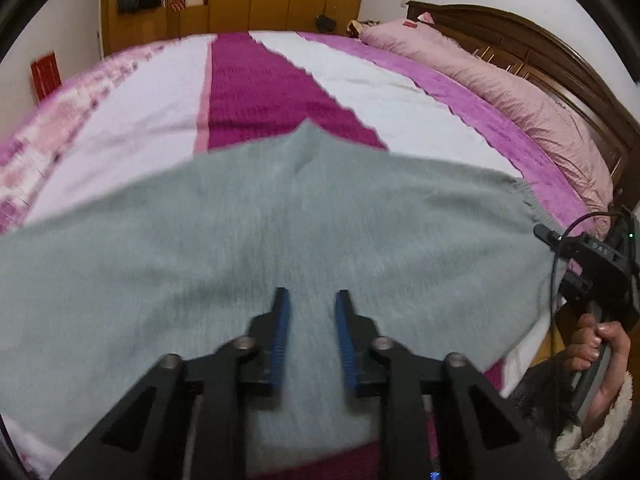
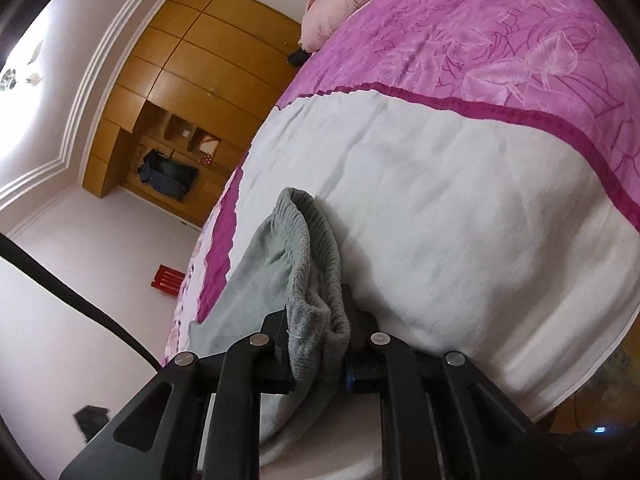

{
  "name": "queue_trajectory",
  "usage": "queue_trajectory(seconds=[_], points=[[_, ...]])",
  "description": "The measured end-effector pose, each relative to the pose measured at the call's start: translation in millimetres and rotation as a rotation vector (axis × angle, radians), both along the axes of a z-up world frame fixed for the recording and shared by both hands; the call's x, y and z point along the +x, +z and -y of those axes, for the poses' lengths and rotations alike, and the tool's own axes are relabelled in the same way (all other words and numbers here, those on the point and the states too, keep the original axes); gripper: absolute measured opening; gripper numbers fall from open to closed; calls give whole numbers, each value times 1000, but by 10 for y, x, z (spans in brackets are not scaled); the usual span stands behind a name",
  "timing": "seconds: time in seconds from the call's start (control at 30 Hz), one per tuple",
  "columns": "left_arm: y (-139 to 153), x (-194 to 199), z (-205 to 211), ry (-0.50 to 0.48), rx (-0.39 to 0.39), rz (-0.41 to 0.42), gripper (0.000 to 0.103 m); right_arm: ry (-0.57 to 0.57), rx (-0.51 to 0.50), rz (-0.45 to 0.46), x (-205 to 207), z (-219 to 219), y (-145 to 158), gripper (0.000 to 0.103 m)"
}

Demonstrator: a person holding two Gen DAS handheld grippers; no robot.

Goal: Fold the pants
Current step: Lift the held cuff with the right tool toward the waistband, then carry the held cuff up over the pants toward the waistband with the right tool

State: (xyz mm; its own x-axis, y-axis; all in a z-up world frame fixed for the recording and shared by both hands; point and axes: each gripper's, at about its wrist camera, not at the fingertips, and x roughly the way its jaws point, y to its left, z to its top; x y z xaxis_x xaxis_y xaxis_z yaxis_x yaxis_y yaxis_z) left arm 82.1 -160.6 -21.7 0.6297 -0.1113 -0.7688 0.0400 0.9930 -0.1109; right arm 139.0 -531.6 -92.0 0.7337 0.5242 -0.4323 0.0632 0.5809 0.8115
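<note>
Right gripper [image 2: 318, 344] pinches pants [image 2: 296, 264] waistband; left gripper [image 1: 309, 300] angled down, unclamped.

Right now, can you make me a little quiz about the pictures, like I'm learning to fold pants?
1. True or false: the right gripper is pinching the gathered waistband of the grey pants.
2. What lies between the left gripper's blue pads: A) a pillow, B) the grey pants spread flat beneath them, not pinched, C) a sock?
3. Fill in: the pants lie on a bed cover with white and ____ stripes.

Key: 1 true. 2 B. 3 pink, or magenta.
</note>
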Motion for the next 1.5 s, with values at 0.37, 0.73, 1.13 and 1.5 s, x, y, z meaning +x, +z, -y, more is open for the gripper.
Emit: queue_trajectory(seconds=[0.37, 0.73, 1.13, 1.5], points=[[-160, -335, 319, -25, 88, -19, 4, -3, -16, -14, -32, -69, 2, 15], [-266, -420, 695, -39, 284, 35, 2, -1, -84, -12, -9, -138, 41, 15], [93, -528, 451, -26, 247, 102, 37, 2, -497, 98, -85, -648, 892, 15], [344, -571, -20, 66, 157, 114, 41, 63, -687, 254, -249, -1284, 1693, 15]])
